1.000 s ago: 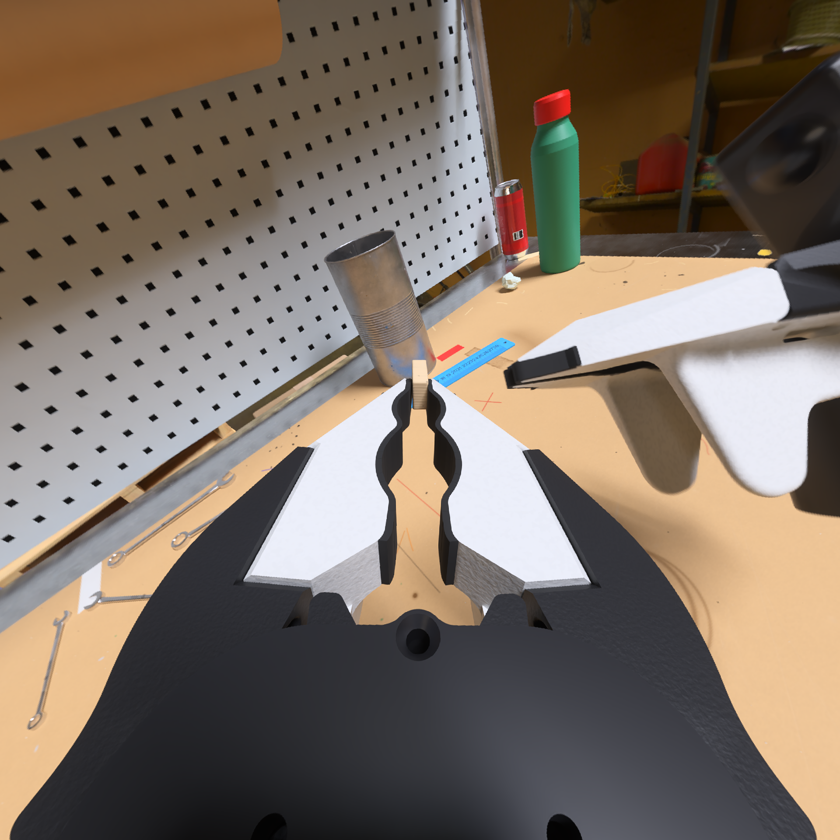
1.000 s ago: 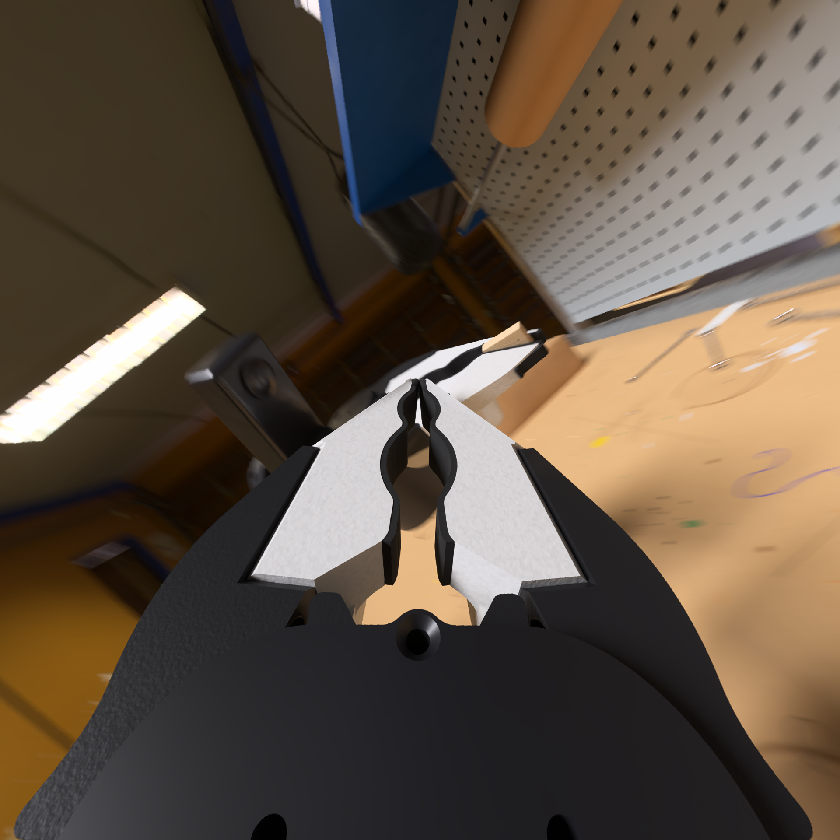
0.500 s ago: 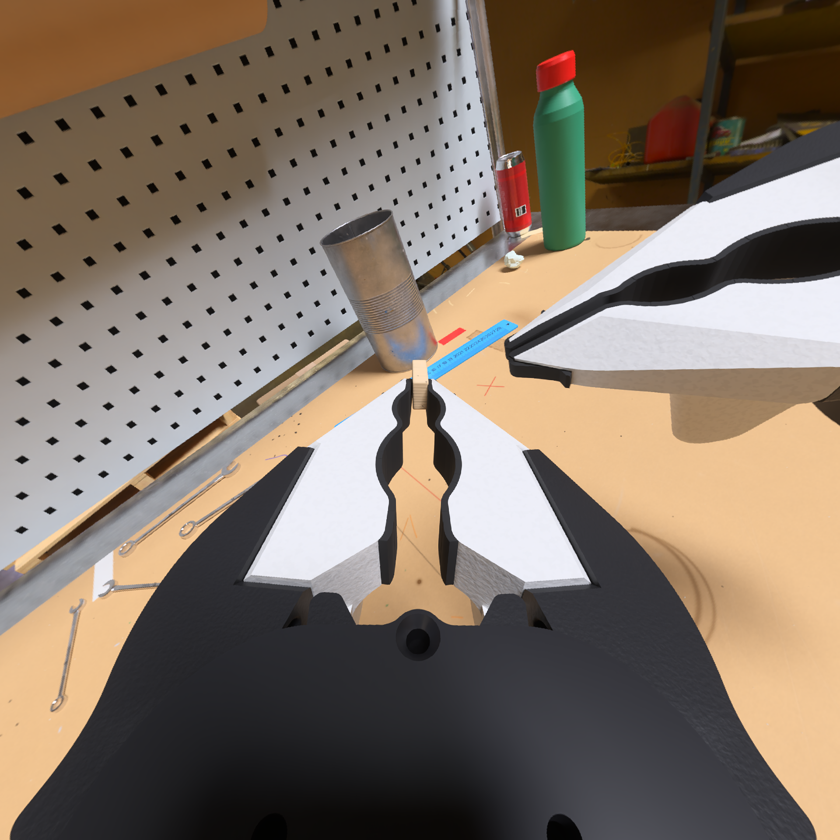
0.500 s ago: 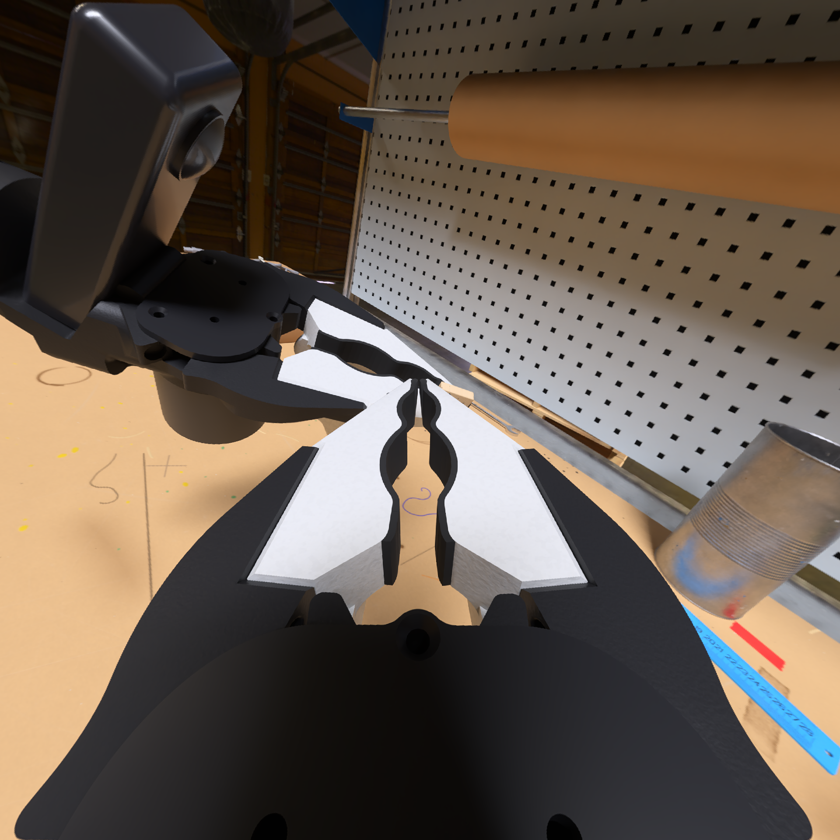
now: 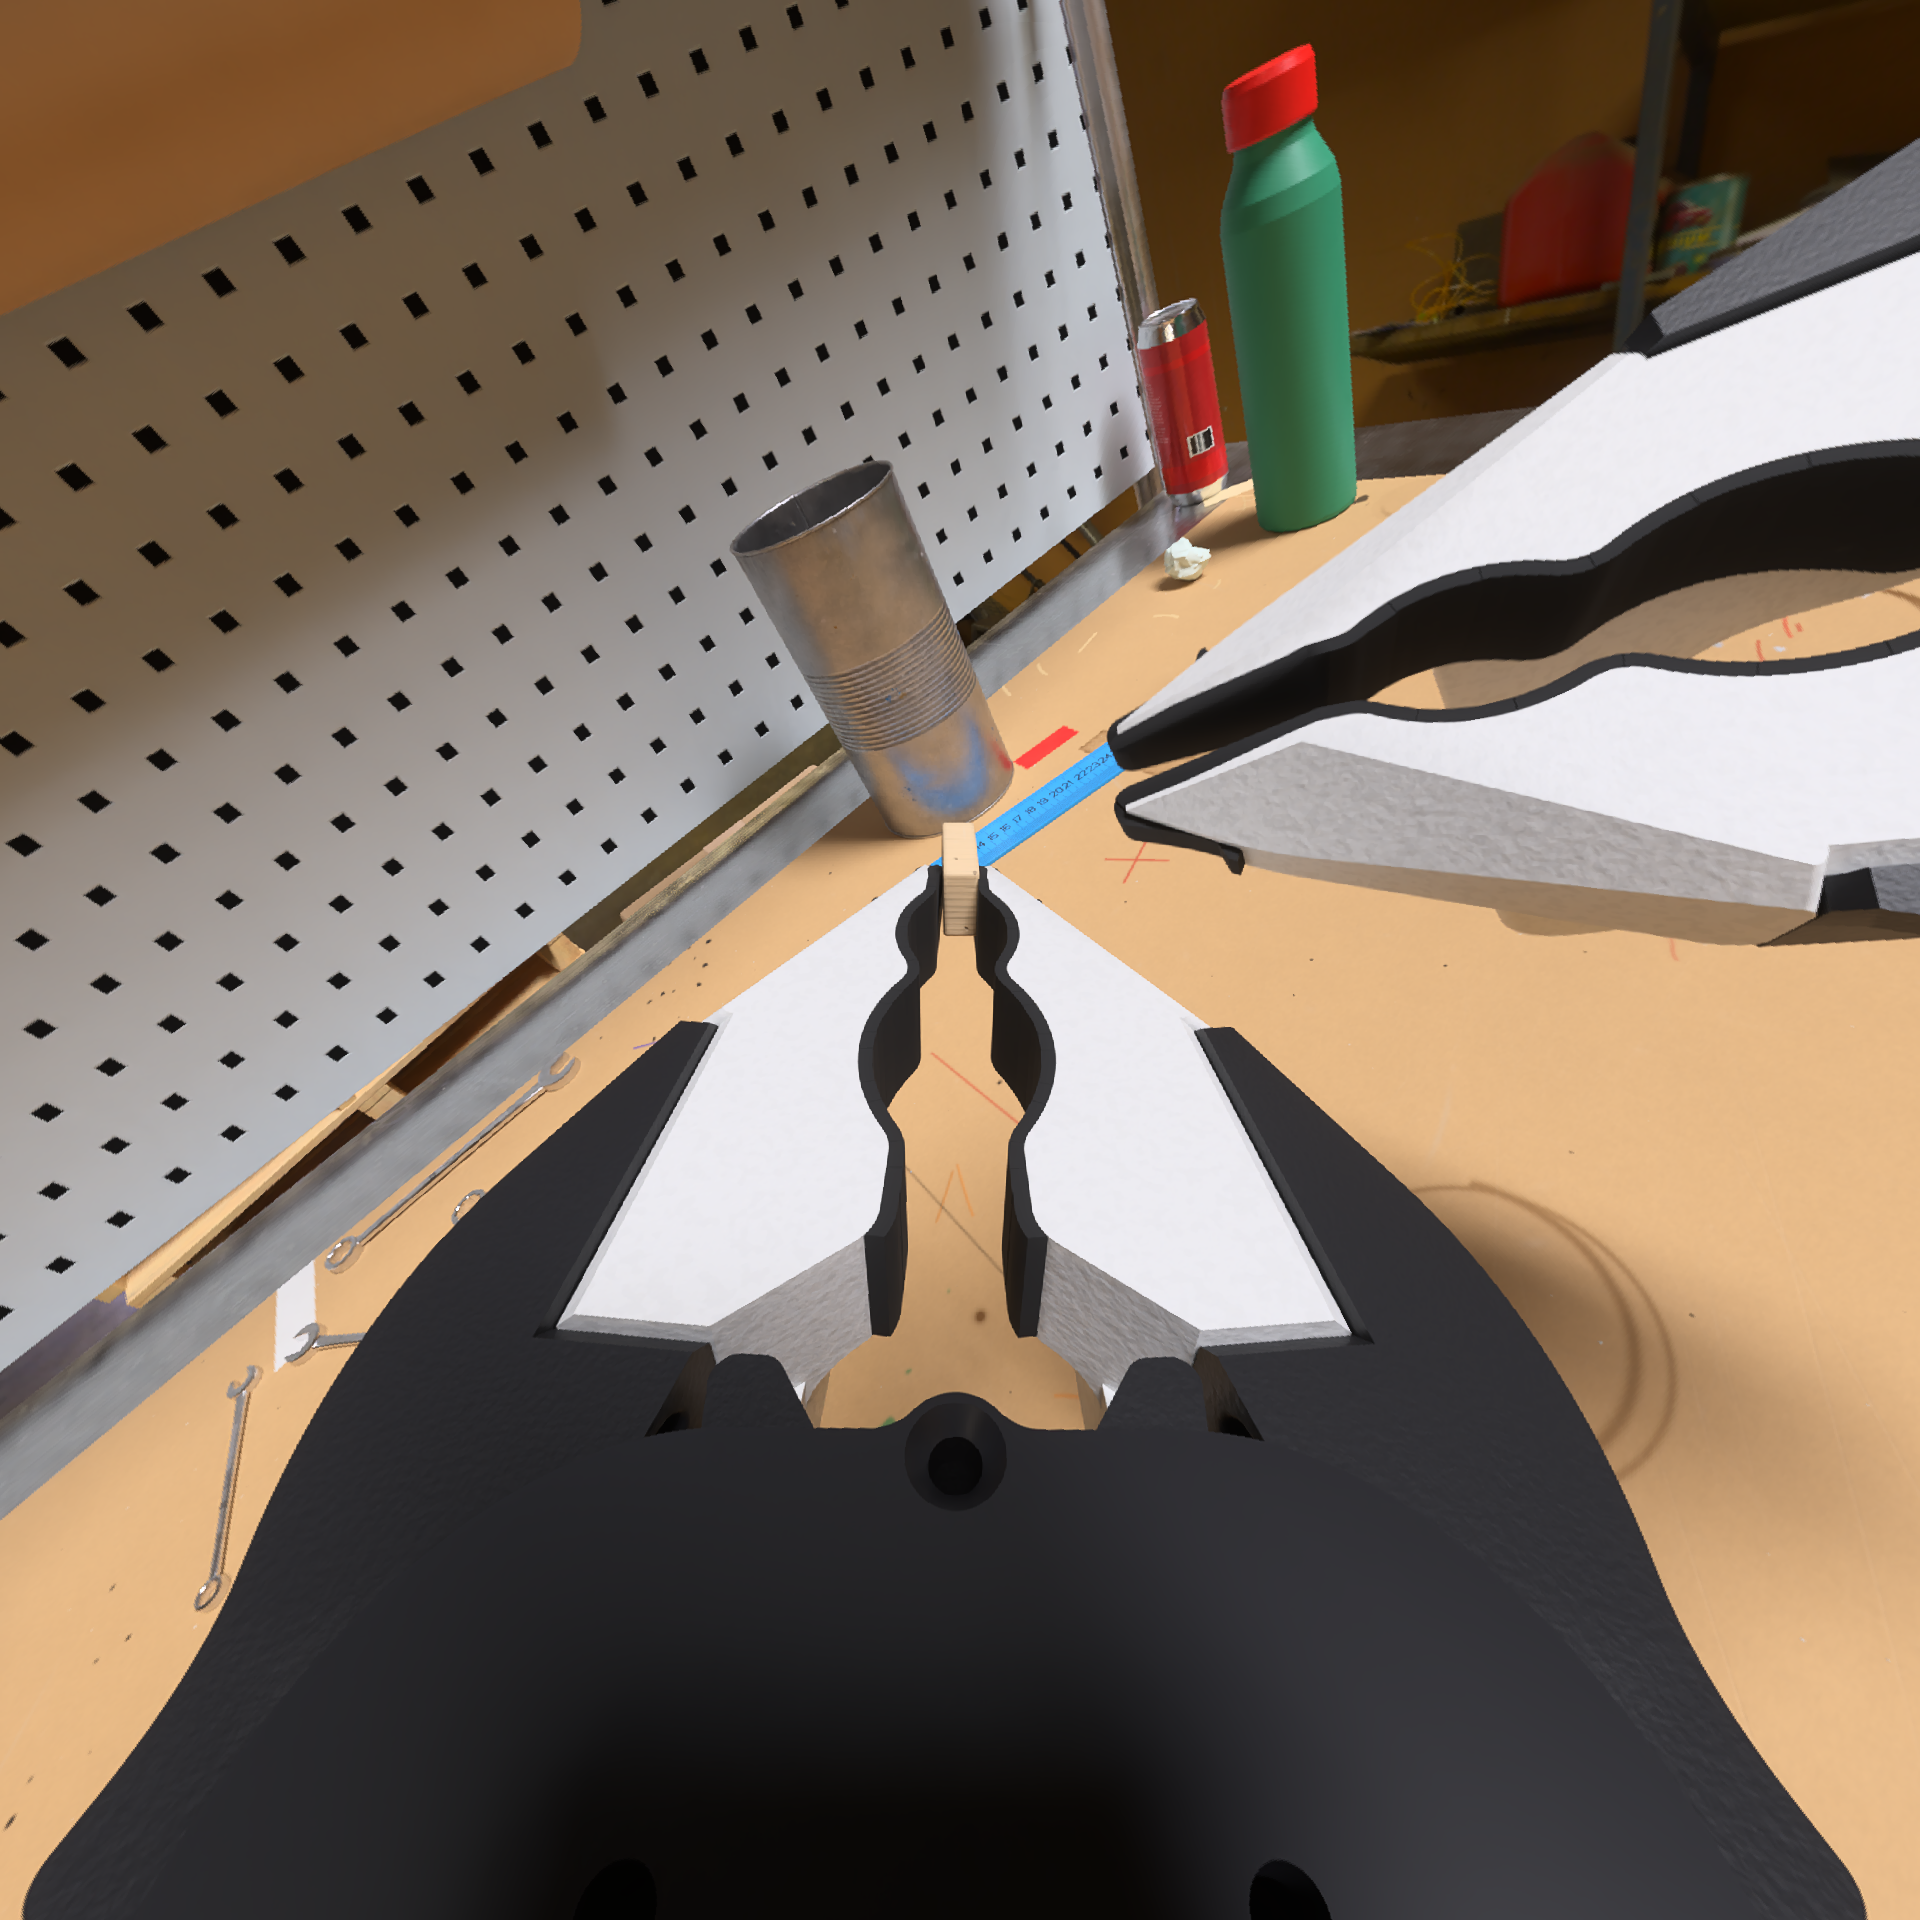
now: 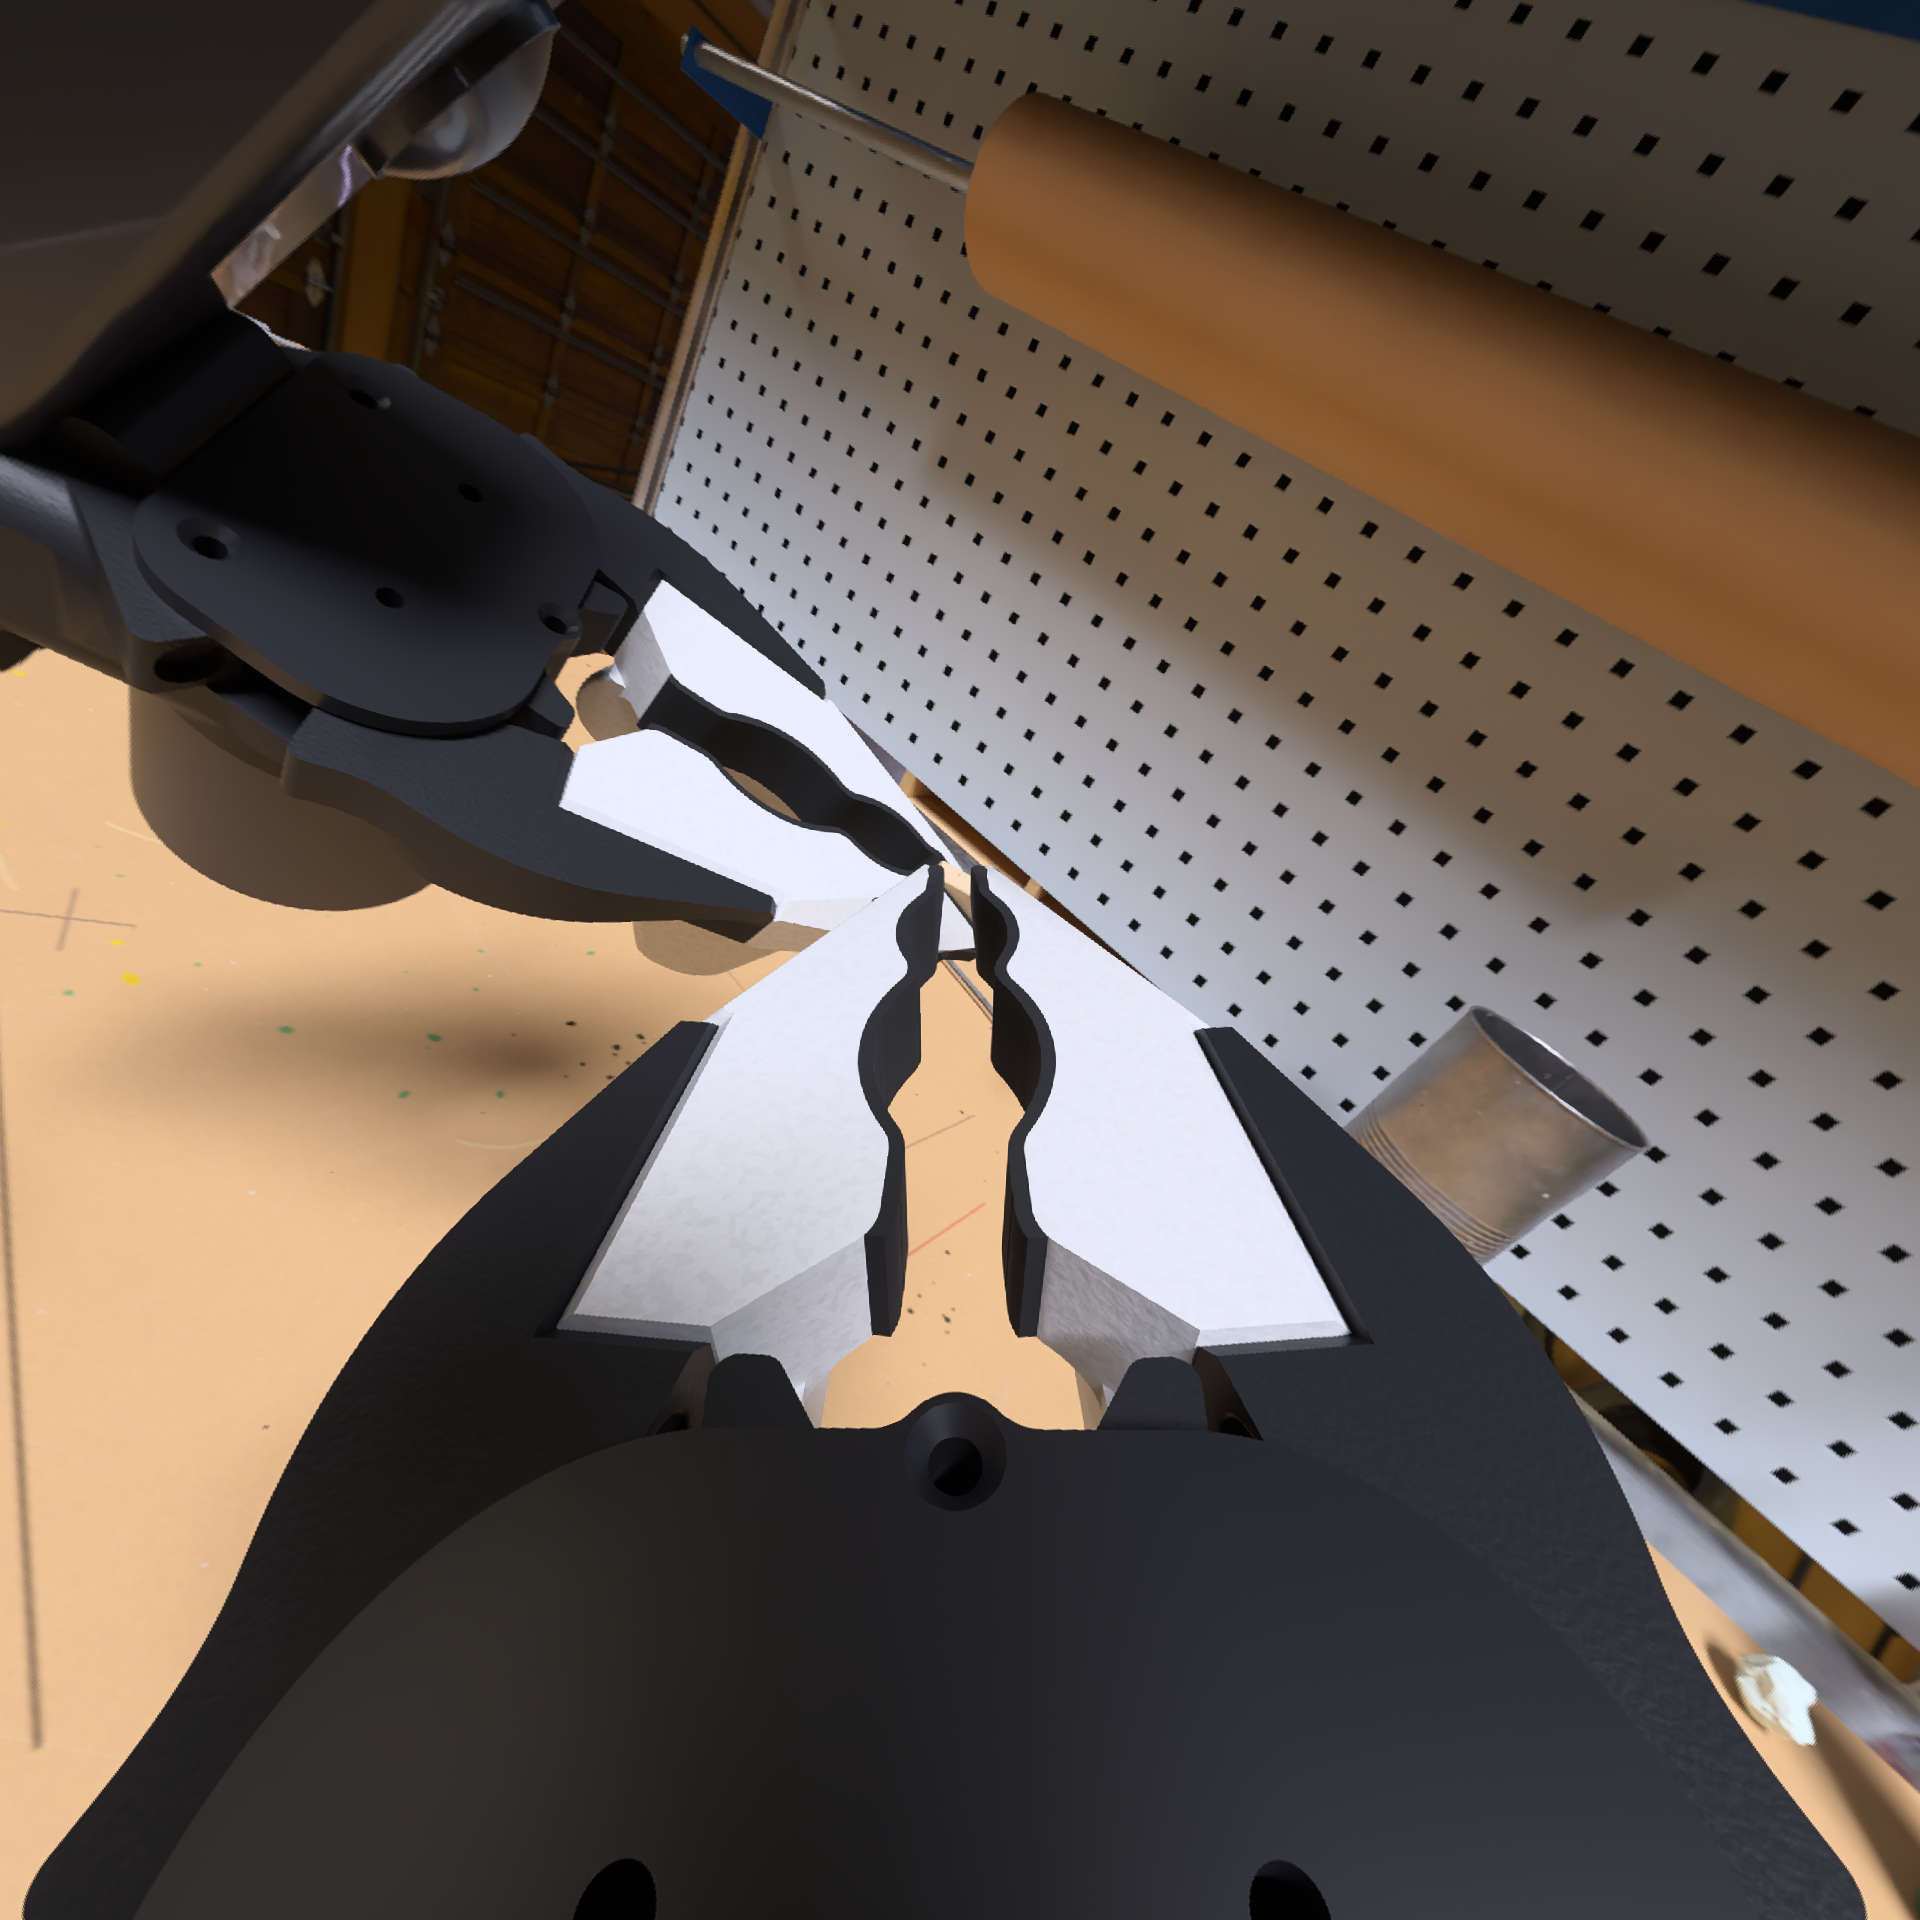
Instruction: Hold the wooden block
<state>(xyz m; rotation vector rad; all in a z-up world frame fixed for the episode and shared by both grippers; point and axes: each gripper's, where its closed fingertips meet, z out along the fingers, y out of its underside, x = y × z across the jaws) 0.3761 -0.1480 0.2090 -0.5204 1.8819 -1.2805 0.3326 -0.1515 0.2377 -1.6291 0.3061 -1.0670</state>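
Note:
My left gripper (image 5: pixel 958 883) is shut on a small pale wooden block (image 5: pixel 958 891), which stands upright between its fingertips above the bench. My right gripper (image 5: pixel 1120 777) comes in from the right in the left wrist view. Its tips are a short way right of the block and do not touch it, and its jaws stand a little apart. In the right wrist view, my right gripper (image 6: pixel 956 883) is slightly open and empty. Its tips point at the tips of the left gripper (image 6: pixel 912 878). The block is hidden in that view.
A metal cup (image 5: pixel 883 644) stands just behind the block by the white pegboard (image 5: pixel 416 520). A blue ruler (image 5: pixel 1049 805) lies under the right gripper's tips. A red can (image 5: pixel 1179 400) and a green bottle (image 5: pixel 1288 312) stand at the back. Wrenches (image 5: pixel 223 1486) lie at the left.
My right gripper has swung round to face the left gripper, come closer to the block and opened a little. The left gripper keeps hold of the block.

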